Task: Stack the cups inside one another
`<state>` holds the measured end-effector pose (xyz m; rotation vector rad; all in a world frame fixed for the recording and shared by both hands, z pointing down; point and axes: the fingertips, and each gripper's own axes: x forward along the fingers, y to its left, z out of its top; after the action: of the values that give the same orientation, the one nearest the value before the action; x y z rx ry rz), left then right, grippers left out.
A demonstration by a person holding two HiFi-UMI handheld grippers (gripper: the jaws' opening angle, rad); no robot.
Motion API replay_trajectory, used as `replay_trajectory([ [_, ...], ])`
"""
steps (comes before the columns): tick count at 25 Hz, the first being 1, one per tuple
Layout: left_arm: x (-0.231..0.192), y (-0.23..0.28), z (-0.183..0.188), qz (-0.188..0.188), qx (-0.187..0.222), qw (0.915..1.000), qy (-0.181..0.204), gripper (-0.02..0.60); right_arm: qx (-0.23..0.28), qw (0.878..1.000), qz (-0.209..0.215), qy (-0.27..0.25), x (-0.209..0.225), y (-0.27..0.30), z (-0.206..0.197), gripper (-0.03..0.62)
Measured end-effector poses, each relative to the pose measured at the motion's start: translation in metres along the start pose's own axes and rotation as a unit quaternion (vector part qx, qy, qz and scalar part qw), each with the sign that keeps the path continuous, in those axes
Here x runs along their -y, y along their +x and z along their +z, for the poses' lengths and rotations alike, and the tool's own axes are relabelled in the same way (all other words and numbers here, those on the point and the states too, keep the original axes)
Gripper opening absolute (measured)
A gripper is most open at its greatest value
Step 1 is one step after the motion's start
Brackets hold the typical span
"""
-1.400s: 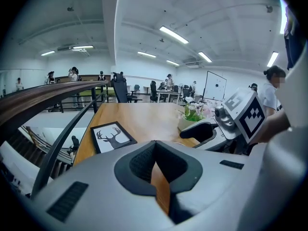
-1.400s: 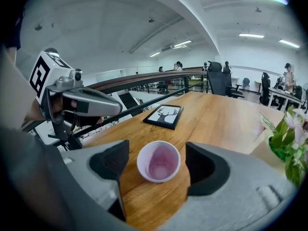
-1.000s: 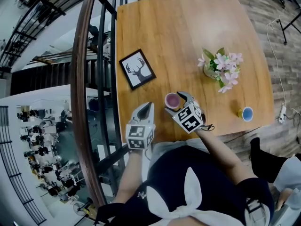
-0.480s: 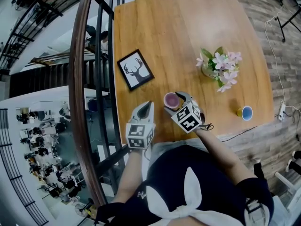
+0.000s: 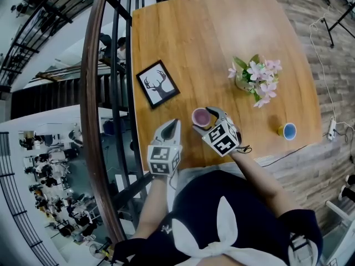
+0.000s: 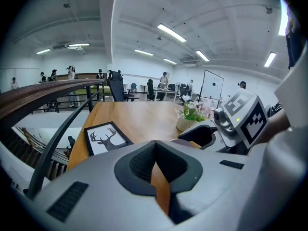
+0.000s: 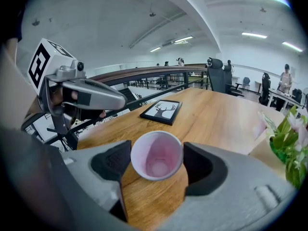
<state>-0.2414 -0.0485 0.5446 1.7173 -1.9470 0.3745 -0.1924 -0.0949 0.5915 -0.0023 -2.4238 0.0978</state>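
A pink cup [image 5: 201, 117] stands upright on the wooden table [image 5: 211, 37] near its front edge. My right gripper [image 5: 206, 119] has just been closing around it, and in the right gripper view both pads meet the rim of the pink cup [image 7: 157, 155]. A blue cup with a yellow outside [image 5: 288, 131] stands far to the right, near the table's right corner. My left gripper [image 5: 172, 123] rests shut and empty at the front left edge, a little left of the pink cup; its tips [image 6: 155, 143] meet in the left gripper view.
A vase of pink flowers [image 5: 255, 79] stands between the two cups, further back. A framed deer picture [image 5: 157, 83] lies at the table's left. A curved railing [image 5: 91, 93] with a drop beyond runs along the table's left edge. A cable [image 5: 324, 32] lies on the floor at right.
The head view has shifted slightly. Both grippers and the pink cup keep their places; the right jaws have drawn in a little on the cup.
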Motion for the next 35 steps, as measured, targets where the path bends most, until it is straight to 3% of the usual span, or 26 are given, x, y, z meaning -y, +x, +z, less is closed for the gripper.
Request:
replay_trajectory([
  [18,0.024,0.01,0.026,-0.033,0.019,0.9989,0.029,0.015,0.081,0.995,-0.052,0.002,0.022,-0.07,0.057,0.336],
  [35,0.05,0.02,0.041,-0.06,0.031,0.9968,0.043,0.015,0.112,0.991,-0.078,0.009,0.03,-0.1,0.067,0.334],
])
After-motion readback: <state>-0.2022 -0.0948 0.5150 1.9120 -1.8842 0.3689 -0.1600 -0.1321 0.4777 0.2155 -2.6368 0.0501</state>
